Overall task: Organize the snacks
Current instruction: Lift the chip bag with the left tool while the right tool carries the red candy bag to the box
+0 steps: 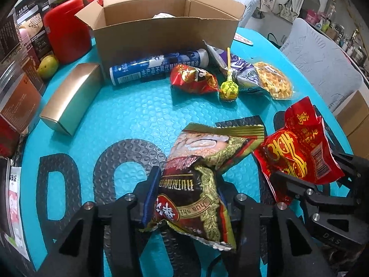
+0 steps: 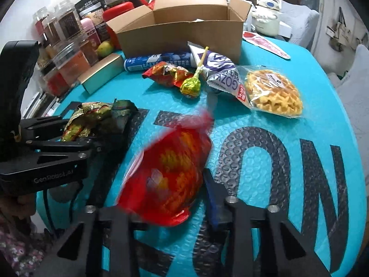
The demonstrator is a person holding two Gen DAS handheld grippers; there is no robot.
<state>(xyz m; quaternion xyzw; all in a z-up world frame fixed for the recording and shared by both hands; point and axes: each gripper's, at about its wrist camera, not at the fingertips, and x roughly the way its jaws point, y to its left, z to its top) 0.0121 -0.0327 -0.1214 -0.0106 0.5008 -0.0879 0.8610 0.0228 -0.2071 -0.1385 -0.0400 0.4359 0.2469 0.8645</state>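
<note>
My left gripper (image 1: 186, 184) is shut on a brown-and-gold snack packet (image 1: 198, 175), held above the teal mat; it also shows at the left of the right wrist view (image 2: 96, 120). My right gripper (image 2: 170, 184) is shut on a red snack bag (image 2: 170, 173), blurred by motion; this bag shows in the left wrist view (image 1: 299, 152). An open cardboard box (image 1: 166, 30) stands at the back (image 2: 182, 32). In front of it lie a blue tube (image 1: 159, 67), a small red packet (image 1: 193, 78), a lollipop (image 1: 228, 90), a purple-white bag (image 2: 221, 73) and a waffle pack (image 2: 274, 94).
A gold box (image 1: 69, 97) lies left of the cardboard box, with a red canister (image 1: 66, 30), a green fruit (image 1: 47, 67) and jars (image 2: 66, 46) behind. A white kettle (image 2: 267, 13) stands at the back right. The teal bubble mat (image 1: 126, 115) covers the table.
</note>
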